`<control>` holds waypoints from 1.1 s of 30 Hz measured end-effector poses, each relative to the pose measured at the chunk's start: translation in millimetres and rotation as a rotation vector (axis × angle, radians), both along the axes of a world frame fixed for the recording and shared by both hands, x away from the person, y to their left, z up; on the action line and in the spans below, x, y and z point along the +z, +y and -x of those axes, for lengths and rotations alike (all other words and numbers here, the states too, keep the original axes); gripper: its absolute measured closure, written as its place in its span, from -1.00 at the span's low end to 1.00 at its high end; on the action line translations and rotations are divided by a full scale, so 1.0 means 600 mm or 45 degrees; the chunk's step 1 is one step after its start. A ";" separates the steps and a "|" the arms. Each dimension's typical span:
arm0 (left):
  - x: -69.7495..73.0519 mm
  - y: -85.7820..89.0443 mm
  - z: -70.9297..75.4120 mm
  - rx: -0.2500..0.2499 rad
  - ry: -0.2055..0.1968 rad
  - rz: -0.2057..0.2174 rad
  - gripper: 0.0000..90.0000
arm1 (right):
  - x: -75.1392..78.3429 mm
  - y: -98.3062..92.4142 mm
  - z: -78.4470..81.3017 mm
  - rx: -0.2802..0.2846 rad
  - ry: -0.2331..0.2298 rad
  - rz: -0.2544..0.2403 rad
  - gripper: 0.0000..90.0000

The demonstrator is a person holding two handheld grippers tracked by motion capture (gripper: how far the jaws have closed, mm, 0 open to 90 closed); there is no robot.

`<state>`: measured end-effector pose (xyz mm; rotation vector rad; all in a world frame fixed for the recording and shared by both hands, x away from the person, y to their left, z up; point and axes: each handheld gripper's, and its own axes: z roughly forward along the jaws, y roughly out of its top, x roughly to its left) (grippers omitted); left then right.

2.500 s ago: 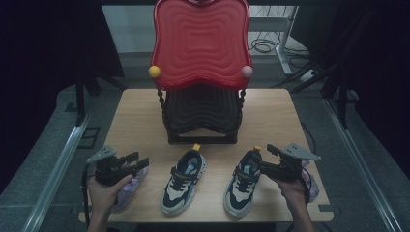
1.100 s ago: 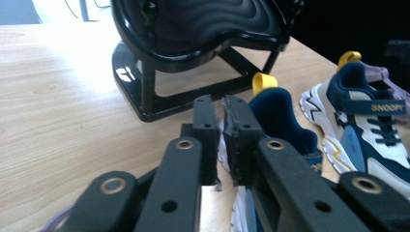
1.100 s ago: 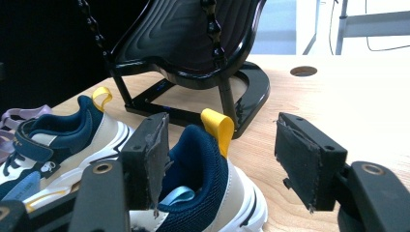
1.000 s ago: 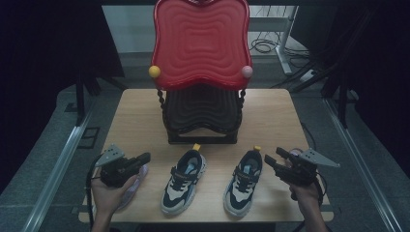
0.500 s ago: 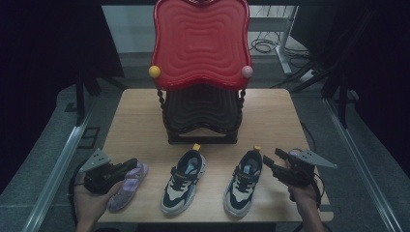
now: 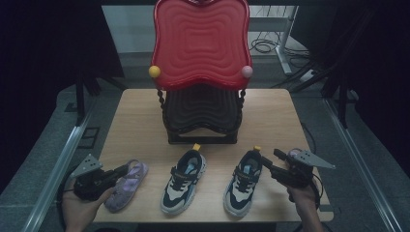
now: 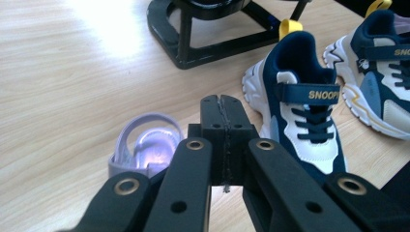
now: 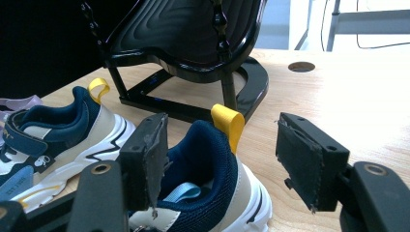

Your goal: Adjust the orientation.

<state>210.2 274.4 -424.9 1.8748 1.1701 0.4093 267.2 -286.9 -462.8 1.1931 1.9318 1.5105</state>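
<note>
A lilac sandal (image 6: 126, 185) lies at the table's front left, also seen in the left gripper view (image 7: 147, 145). My left gripper (image 6: 124, 169) hovers over its near side with the jaws pressed together and nothing between them (image 7: 222, 104). Two navy-and-white sneakers stand side by side, the left one (image 6: 183, 181) and the right one (image 6: 244, 183). My right gripper (image 6: 270, 159) is open at the right sneaker's heel. In the right gripper view that heel (image 8: 208, 145) and its yellow pull tab (image 8: 227, 123) sit between the spread pads (image 8: 227, 159), untouched.
A black shoe rack (image 6: 203, 116) with a red wavy top (image 6: 200, 43) stands at the table's middle back. A bit of lilac (image 6: 294, 153) peeks from under the right gripper. The table's front edge (image 6: 203, 223) is close to both hands.
My left hand has drawn back to the left and toward the front edge, uncovering more of the lilac sandal. The sandal, the sneakers and the right gripper have stayed put.
</note>
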 end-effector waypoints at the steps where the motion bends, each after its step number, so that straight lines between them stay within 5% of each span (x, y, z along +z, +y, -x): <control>1: -0.001 0.003 0.002 0.005 0.003 -0.006 1.00 | 0.000 0.000 0.000 0.000 0.000 0.000 -0.19; 18: -0.039 0.035 0.021 0.053 0.113 -0.039 1.00 | -0.002 -0.002 0.004 -0.021 0.001 0.007 -0.18; 33: -0.091 0.024 0.026 0.021 0.218 -0.036 1.00 | -0.010 0.000 0.003 -0.022 0.021 0.028 -0.19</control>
